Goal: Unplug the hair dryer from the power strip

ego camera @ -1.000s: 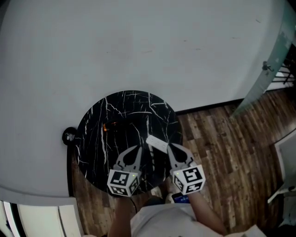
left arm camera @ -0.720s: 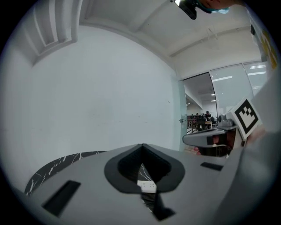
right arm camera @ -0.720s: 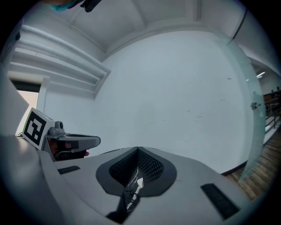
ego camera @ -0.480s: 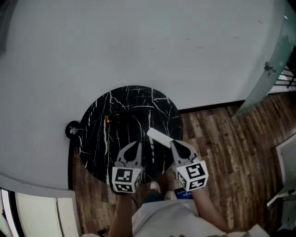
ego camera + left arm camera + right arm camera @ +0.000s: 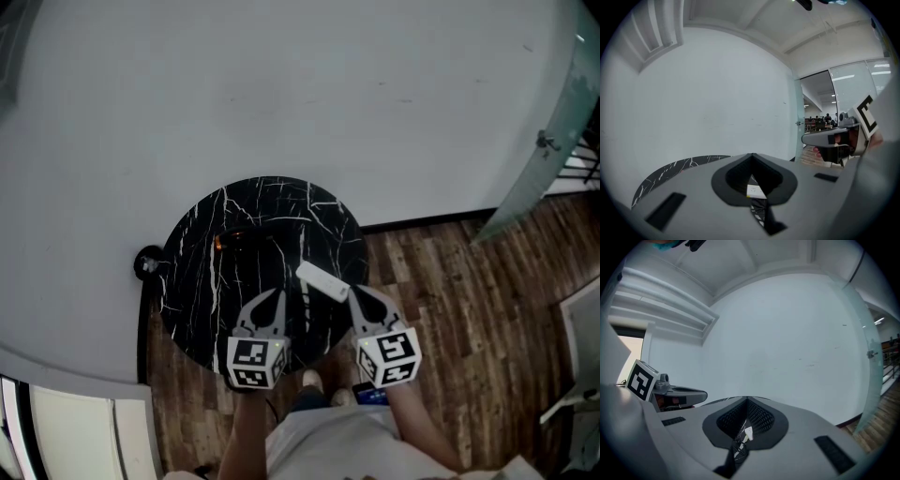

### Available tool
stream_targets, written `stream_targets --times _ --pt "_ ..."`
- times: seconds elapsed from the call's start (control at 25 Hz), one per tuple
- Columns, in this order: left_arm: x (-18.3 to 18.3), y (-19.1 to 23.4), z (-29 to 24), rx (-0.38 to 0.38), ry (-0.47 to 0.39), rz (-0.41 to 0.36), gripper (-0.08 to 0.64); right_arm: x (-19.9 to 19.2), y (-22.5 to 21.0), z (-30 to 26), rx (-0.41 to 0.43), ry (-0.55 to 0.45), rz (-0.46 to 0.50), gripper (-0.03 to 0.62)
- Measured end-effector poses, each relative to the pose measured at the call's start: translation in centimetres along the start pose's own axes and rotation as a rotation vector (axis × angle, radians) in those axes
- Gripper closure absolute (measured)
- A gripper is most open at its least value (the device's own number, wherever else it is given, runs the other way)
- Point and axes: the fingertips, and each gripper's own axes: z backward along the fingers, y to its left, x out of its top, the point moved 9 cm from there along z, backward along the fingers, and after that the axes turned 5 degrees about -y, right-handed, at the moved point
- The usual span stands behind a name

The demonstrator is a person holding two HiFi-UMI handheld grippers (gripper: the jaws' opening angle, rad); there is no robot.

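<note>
Round black marbled surface (image 5: pixel 197 281) stands against a white wall (image 5: pixel 281 94). Left gripper (image 5: pixel 277 296) and right gripper (image 5: pixel 353 292) are both closed and empty, over the surface's near edge. White power strip (image 5: pixel 321 279) lies flat on the surface's near-right part, long axis diagonal, far-left to near-right. Small orange light (image 5: pixel 220 241) shows on the surface's far-left part.
</note>
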Motion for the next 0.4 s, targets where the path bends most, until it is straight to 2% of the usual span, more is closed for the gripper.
stream_targets --times 0.12,0.4 --pt "0.10 -0.21 -0.29 -0.004 -0.004 -0.018 0.561 -0.04 -0.20 -0.01 -0.003 0.004 -0.001 0.595" --pt "-0.59 -0.21 -0.37 0.005 0.016 0.002 0.561 -0.20 -0.54 -0.10 0.001 0.010 -0.007 0.595"
